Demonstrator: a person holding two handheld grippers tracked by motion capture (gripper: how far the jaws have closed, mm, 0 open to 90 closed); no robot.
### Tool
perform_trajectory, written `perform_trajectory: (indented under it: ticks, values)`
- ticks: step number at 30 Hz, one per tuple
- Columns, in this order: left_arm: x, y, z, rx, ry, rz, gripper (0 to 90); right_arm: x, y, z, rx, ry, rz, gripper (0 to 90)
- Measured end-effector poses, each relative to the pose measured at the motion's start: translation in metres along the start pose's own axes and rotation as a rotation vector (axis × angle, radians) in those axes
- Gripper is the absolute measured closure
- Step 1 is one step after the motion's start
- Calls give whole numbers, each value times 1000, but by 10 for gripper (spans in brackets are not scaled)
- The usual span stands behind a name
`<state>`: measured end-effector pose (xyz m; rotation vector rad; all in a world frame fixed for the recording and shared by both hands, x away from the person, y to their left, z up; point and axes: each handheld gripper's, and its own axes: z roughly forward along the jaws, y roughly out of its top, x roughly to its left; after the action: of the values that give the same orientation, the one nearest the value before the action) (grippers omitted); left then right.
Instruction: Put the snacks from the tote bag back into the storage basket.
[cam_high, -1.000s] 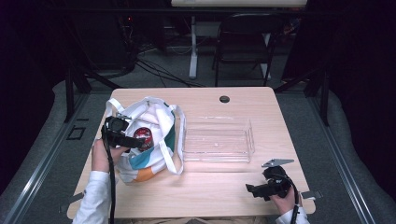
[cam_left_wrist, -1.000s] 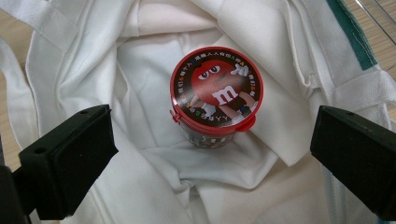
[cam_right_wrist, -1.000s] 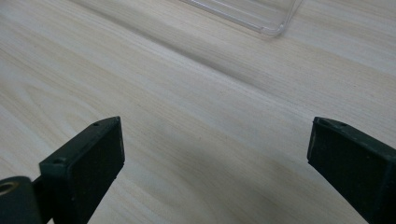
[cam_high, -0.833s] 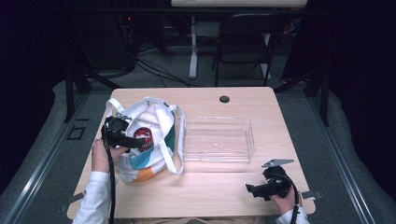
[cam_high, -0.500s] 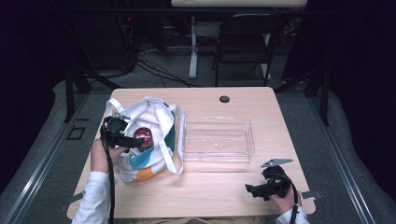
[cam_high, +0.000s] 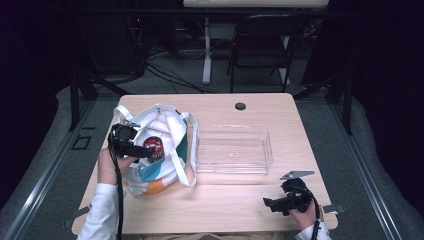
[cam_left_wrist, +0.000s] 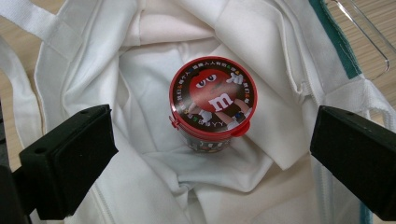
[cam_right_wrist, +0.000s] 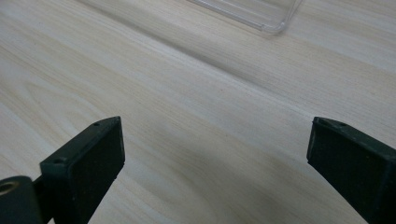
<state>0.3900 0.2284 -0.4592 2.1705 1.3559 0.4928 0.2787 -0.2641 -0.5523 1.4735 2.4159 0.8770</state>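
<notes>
The M&M's candy tub (cam_high: 153, 146) stands upright inside the white tote bag (cam_high: 170, 125) at the left of the wooden worktop (cam_high: 280, 115), just beside a clear plastic tray (cam_high: 266, 145); the left gripper (cam_high: 142, 151) hovers at the bag's mouth, the right gripper (cam_high: 270, 204) low near the front right corner. In the left gripper view, its fingers (cam_left_wrist: 70, 158) stand spread wide either side of the red-lidded tub (cam_left_wrist: 212, 100), not touching it. In the right gripper view, the fingers (cam_right_wrist: 84, 161) gape over bare wood, the tray's corner (cam_right_wrist: 275, 25) beyond.
</notes>
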Motion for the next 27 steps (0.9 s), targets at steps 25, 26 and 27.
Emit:
perform_trajectory:
  ticks: [25, 26, 27]
  values:
    - [3, 8, 13, 0, -2, -13, 6, 1, 0, 1, 6, -8, 1, 40]
    - [3, 8, 14, 4, -3, -12, 6, 1, 0, 1, 6, -8, 1, 40]
    - [4, 9, 16, 3, -3, -14, 6, 0, 0, 1, 5, -7, 2, 40]
